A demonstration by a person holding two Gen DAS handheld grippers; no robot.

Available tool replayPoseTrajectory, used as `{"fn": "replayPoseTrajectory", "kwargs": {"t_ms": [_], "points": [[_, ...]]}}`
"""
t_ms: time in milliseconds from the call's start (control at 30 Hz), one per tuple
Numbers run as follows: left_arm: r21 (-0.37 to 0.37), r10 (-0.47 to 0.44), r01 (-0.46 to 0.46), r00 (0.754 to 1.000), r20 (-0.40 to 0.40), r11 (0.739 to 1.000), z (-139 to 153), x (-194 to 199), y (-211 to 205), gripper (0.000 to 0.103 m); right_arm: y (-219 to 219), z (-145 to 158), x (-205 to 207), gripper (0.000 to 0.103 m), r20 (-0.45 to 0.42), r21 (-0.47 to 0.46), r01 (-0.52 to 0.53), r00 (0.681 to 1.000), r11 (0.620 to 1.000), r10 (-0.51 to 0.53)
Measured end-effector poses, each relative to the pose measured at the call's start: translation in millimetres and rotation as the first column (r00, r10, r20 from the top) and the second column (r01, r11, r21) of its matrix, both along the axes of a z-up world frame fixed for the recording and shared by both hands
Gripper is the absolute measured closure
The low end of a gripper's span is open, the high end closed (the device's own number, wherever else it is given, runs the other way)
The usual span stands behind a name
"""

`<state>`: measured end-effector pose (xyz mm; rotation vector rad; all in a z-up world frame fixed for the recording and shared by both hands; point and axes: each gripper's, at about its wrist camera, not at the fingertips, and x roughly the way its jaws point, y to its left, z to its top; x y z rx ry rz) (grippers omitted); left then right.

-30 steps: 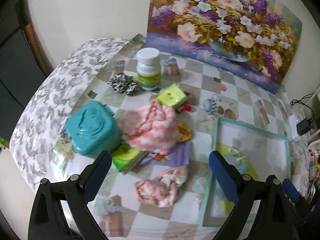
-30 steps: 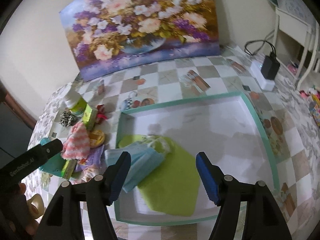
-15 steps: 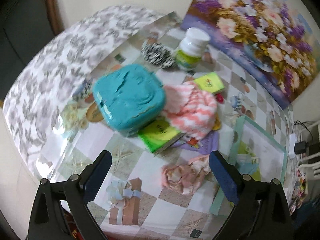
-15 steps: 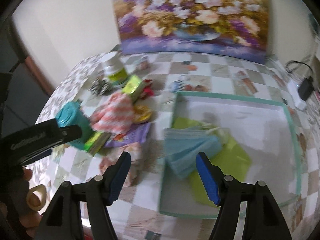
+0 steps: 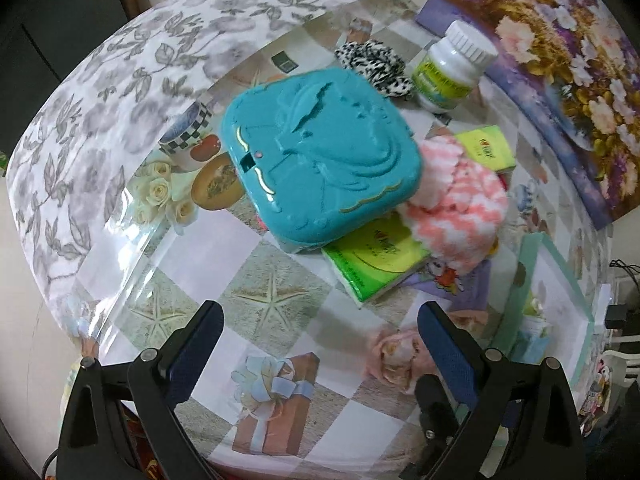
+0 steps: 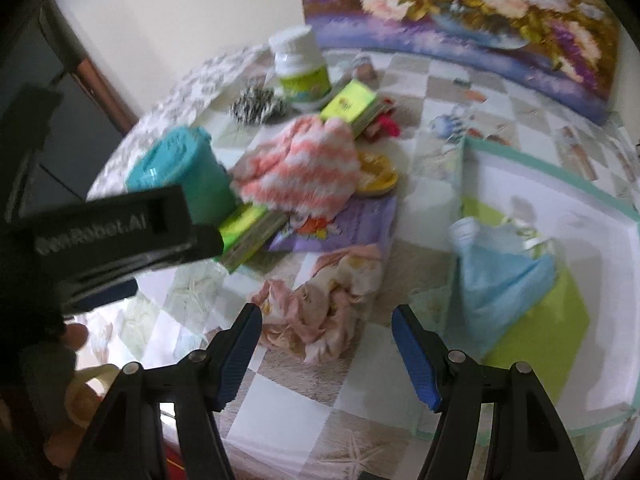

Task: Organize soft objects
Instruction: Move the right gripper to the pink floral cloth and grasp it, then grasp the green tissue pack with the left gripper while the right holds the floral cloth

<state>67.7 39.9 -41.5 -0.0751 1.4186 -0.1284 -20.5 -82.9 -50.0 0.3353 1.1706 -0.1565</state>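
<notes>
Teal box (image 5: 320,160) overlaps green packet (image 5: 376,258) beside striped cloth (image 5: 456,204).

Black-framed left claw (image 5: 320,342), blue ribbed pads (image 6: 414,354), silver screws, white lettering on housing

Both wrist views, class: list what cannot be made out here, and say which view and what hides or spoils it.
- Crumpled pink cloth, left wrist view: partly behind the left tool's finger.
- White bottle, right wrist view: label print too blurred to read.
- Teal box, right wrist view: lower part hidden by the other tool's black body.
- Tray, left wrist view: contents mostly cut off by the tool and the fisheye edge.
- Purple packet: printing covered by the striped cloth.
</notes>
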Motion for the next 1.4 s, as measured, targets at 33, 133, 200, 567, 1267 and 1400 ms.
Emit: {"fn": "replayPoseTrajectory", "kwargs": {"t_ms": [33,133,200,567,1267,1400], "points": [[0.002,0.005,-0.005,1.0,-0.009,1.0,-2.7,1.1,0.9,0.005,0.4,-3.2,1.4,0.032,-0.009,0.002,-0.002,1.0,1.0,0.002],[0.007,0.023,-0.023,0.999,-0.032,1.0,-10.1,3.3,3.9,0.005,3.8,-15.1,7.4,0.033,-0.033,0.006,-0.017,0.999,1.0,0.017],[0.015,0.023,-0.023,0.999,-0.038,1.0,-13.0,5.1,4.3,0.005,5.6,-20.3,9.7,0.039,-0.047,0.004,-0.028,0.999,1.0,0.028],[0.003,-0.015,0.016,0.998,-0.064,1.0,-24.2,7.9,-13.4,0.006,-6.2,-29.6,8.7,0.085,-0.054,0.064,-0.025,0.998,0.998,0.029],[-0.154,0.102,-0.11,0.993,-0.063,0.982,-34.5,38.8,-37.1,0.021,-18.9,-21.6,6.0,0.089,-0.039,0.104,0.001,0.999,0.995,0.003],[-0.15,0.113,-0.12,0.992,-0.056,0.981,-36.1,41.1,-46.6,0.021,-21.3,-21.4,5.1,0.089,-0.041,0.11,0.003,0.999,0.994,0.001]]}}
